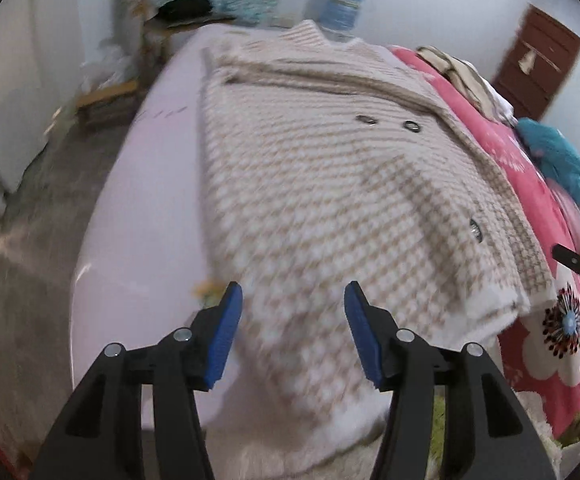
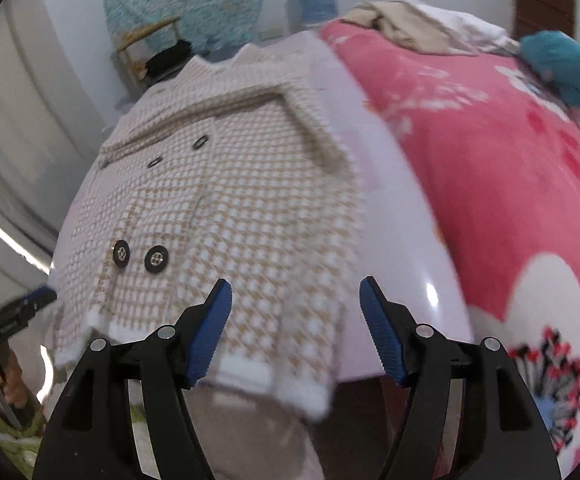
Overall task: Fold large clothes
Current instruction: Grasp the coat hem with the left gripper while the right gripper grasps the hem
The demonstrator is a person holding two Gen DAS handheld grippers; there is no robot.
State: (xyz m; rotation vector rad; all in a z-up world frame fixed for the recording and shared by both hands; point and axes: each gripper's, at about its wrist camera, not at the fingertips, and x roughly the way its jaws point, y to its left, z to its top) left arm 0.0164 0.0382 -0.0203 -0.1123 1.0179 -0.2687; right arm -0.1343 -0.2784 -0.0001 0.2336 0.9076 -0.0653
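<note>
A beige and white houndstooth coat [image 1: 330, 184] with dark buttons lies spread flat on a pale pink table [image 1: 138, 208], its white hem hanging over the near edge. The coat also shows in the right wrist view [image 2: 218, 216]. My left gripper [image 1: 293, 320] is open and empty, hovering over the hem near the coat's left side. My right gripper [image 2: 295, 316] is open and empty, over the hem near the coat's right corner. The left gripper also shows at the left edge of the right wrist view [image 2: 14, 312].
A pink flowered blanket [image 2: 502, 184] covers the bed to the right of the table, with a teal cloth [image 2: 570, 68] and a pile of light clothes [image 2: 414, 28] on it. A water bottle [image 1: 342, 4], a wooden chair [image 1: 158, 8] and a brown door [image 1: 538, 64] stand behind.
</note>
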